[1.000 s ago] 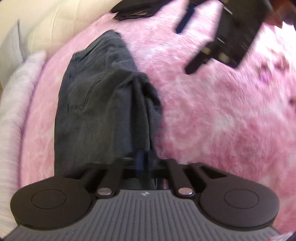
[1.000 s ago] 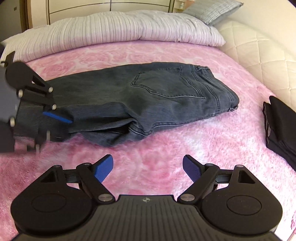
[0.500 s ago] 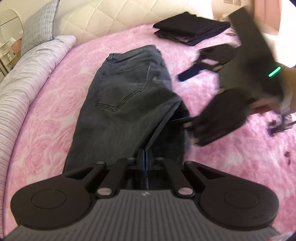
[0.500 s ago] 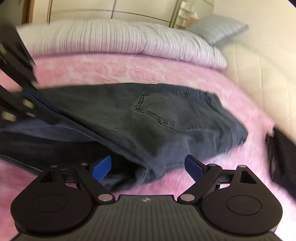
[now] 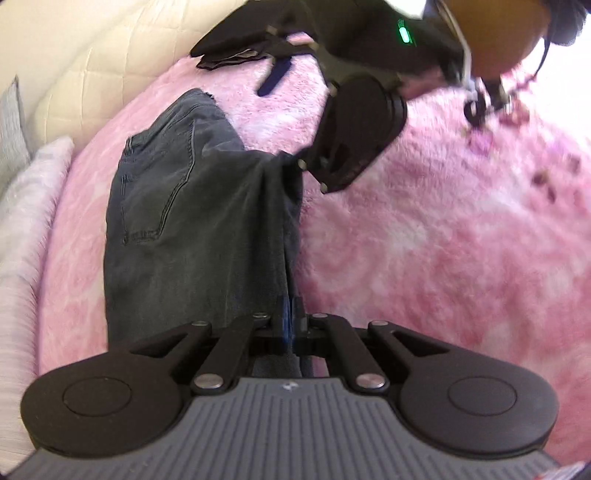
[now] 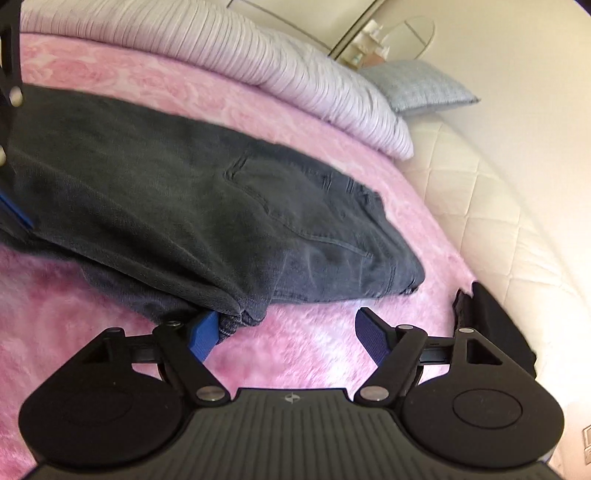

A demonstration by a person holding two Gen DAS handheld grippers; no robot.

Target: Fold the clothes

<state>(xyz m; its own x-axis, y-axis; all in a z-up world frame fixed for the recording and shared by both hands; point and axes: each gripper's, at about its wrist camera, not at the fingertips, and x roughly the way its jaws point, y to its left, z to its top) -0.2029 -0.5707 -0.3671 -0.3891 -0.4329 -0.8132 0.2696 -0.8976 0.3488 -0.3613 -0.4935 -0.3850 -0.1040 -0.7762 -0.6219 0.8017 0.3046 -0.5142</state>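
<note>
Dark grey jeans [image 5: 184,229] lie along the pink blanket, back pocket up, one leg folded over. My left gripper [image 5: 290,317] is shut on the jeans' fabric at the near end, which rises in a taut ridge. In the right wrist view the jeans [image 6: 221,221] fill the left side. My right gripper [image 6: 288,332] is low at their folded corner, jaws closing. That corner sits just inside its left finger [image 6: 205,332], with the pads not pressing on it. The right gripper's body [image 5: 354,136] shows over the jeans' right edge.
A fluffy pink blanket [image 6: 295,354] covers the bed. A striped pillow [image 6: 258,62] and a grey checked cushion [image 6: 417,88] lie along the far side, by a cream quilted surround [image 6: 498,184]. A folded black garment [image 6: 495,325] lies on the right. A person's hand [image 5: 495,33] holds the right gripper.
My right gripper has come down and in to the jeans' folded corner, and its jaws have narrowed slightly. My left gripper keeps its hold on the fabric while its view has swung.
</note>
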